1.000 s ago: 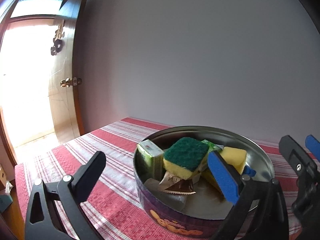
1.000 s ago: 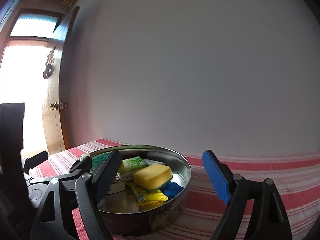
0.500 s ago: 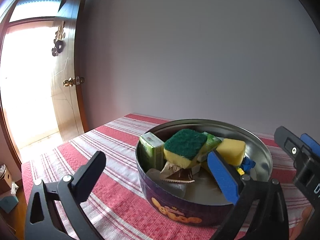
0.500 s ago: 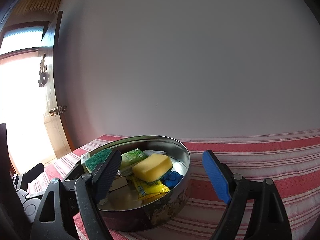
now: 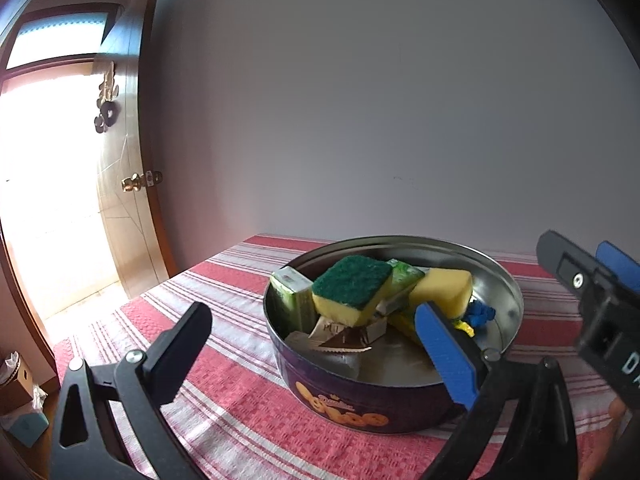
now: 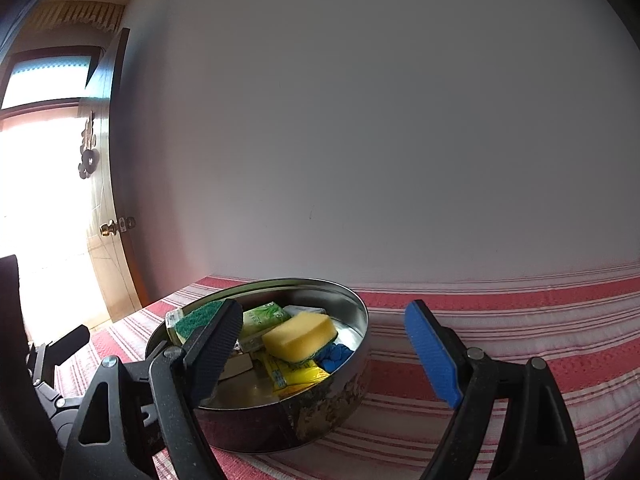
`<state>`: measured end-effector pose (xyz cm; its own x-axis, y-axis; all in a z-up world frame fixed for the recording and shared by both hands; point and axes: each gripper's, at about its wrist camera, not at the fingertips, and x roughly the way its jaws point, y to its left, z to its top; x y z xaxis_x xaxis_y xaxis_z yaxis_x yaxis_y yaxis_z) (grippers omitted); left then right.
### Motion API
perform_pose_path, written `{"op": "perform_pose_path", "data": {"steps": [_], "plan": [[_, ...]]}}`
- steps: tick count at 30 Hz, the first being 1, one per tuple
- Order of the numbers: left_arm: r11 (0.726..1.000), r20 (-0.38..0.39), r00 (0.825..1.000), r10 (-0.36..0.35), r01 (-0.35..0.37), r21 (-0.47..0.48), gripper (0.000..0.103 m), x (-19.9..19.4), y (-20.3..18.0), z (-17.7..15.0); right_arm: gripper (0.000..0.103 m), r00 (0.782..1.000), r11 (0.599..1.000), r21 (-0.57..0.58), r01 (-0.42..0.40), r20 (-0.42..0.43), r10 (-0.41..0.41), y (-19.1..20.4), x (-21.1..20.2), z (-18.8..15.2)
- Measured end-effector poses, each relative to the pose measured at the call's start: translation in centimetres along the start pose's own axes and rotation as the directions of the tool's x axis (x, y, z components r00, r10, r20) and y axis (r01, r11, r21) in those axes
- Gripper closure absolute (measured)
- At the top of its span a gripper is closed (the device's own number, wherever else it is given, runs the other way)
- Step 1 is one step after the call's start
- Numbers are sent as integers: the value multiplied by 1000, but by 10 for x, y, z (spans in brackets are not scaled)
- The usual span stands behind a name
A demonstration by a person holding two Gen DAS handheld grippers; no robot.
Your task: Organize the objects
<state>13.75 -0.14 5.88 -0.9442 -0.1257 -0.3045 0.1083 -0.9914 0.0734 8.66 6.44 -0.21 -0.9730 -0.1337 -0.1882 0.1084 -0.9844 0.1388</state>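
The tin [image 5: 394,384] sits on the striped cloth [image 5: 224,400], already holding a green-topped sponge [image 5: 352,292], a yellow sponge [image 5: 442,290], a green pack [image 6: 266,318], a yellow pack [image 6: 292,376] and blue bits [image 6: 335,356]; over the last second both cameras have risen and eased back, so both grippers look to be backing off a filled tin and the task seems close to done. The left gripper [image 5: 316,344] and right gripper [image 6: 316,350] both hang with jaws wide apart, holding nothing. The left view alone shows the tin's printed side and a brown wrapper [image 5: 346,342], plus the right gripper's side at frame edge; the right view shows bare cloth to the tin's right.
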Motion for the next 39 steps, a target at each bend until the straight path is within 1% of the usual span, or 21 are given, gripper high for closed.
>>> {"op": "perform_pose_path", "data": {"steps": [4, 8, 13, 22, 32, 39], "plan": [[1000, -23, 1000, -17, 16, -22, 0, -3, 3, 5, 18, 1000, 1000, 1, -5, -2, 5, 0, 1, 1], [1000, -52, 999, 5, -6, -19, 0, -2, 4, 7, 18, 1000, 1000, 7, -1, -2, 1, -1, 1, 1], [1000, -75, 997, 12, -14, -25, 0, 0, 7, 6, 18, 1000, 1000, 14, 7, -4, -7, -2, 1, 1], [999, -88, 996, 16, -19, -33, 0, 1, 14, 8, 18, 1000, 1000, 20, 3, -8, -3, -2, 3, 0], [999, -114, 993, -4, -2, -50, 0, 3, 18, 10, 18, 1000, 1000, 21, 6, -10, -6, -1, 2, 0], [999, -118, 993, 0, -5, -39, 0, 3, 17, 10, 18, 1000, 1000, 24, 13, -10, -12, 0, 2, -1]]}}
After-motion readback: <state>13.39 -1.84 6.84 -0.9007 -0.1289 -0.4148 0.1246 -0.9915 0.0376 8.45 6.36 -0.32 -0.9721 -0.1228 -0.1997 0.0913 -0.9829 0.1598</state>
